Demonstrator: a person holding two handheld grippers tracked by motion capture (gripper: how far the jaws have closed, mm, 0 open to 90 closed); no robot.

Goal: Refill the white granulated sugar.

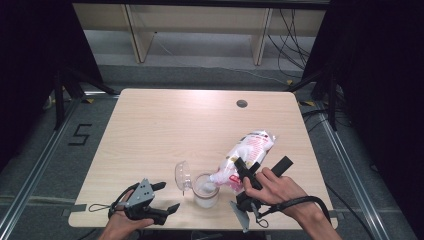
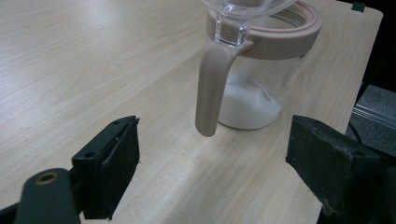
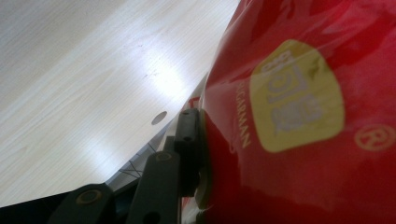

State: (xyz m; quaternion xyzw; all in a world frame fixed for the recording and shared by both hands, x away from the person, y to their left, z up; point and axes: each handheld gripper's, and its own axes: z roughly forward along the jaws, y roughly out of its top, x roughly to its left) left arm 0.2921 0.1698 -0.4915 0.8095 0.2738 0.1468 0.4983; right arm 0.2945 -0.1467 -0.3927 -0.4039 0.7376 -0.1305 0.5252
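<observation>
Two things matter most for me right now: the bag (image 1: pixel 244 155) in my right hand's tool and the jar (image 1: pixel 205 190) under its low end. My right gripper (image 1: pixel 248 173) has its fingers (image 3: pixel 189 149) pressed on the bag, so it is holding it. The bag is red and white and looks soft. Its long side runs on a slant, with the high end toward the far right corner of the counter (image 1: pixel 150 130) and the low end tipped down at the jar. The jar stands near the front edge of the counter, a bit right of the middle. It is see-through, with a pink ring on top and a pink handle (image 2: pixel 211 88), and white powder sits in the bottom. Its clear lid (image 1: pixel 182 175) is flipped open and stands up on the left side of the jar.

My left gripper (image 1: pixel 165 197) waits near the front left of the counter, just left of the jar. Its fingers (image 2: pixel 109 163) are wide apart and hold nothing. The handle points at them, so that hand is nearer to steady the jar.

I think the open lid could get in the way of the bag. A small dark hole (image 1: pixel 242 103) sits far off by the back edge.
</observation>
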